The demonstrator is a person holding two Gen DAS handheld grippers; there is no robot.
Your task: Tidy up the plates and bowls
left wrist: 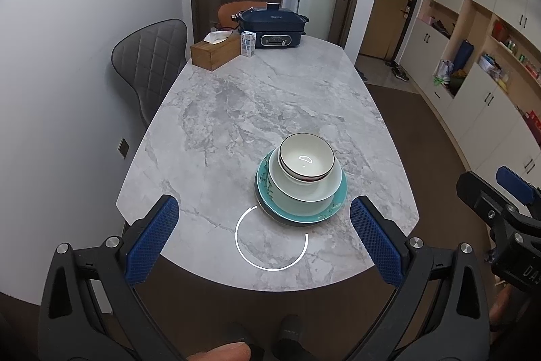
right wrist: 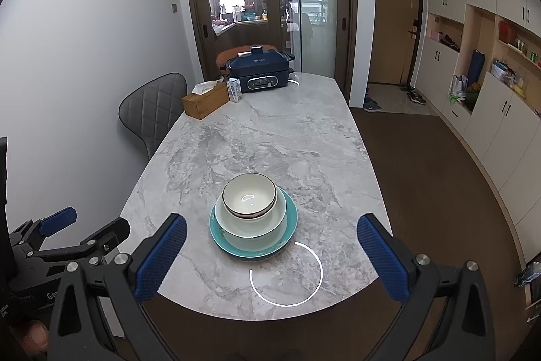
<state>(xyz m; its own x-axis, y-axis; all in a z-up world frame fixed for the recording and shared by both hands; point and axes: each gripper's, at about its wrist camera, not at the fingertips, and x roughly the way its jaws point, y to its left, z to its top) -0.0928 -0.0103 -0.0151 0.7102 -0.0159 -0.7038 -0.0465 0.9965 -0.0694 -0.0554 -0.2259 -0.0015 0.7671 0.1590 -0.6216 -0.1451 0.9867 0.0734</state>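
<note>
Left gripper [left wrist: 263, 239]: I am holding it short of the near table edge, fingers spread wide, gripping nothing.
Stack: I am seeing the dark-rimmed small bowl [left wrist: 306, 158] nested in a pale bowl [left wrist: 306, 185], sitting on a teal plate [left wrist: 301, 202] near the rounded near end of the marble table [left wrist: 253, 110] — one neat pile.
Right gripper [right wrist: 272, 256]: I am keeping it hovering back from the pile too, fingers wide apart and empty.
Risk: I am judging the stack as done, or nearly so; a stray finger clipping the small bowl's rim could tip it — glazed ware slides easily on polished stone, and the table edge is close.
Surface: grey-veined and glossy, reflecting a ring light.
Room: a grey chair [left wrist: 152, 63] at left, a wooden tissue box [left wrist: 216, 51], a carton [left wrist: 248, 43] and a dark electric cooker [left wrist: 272, 27] at the far end, cabinets [right wrist: 490, 110] on the right.
</note>
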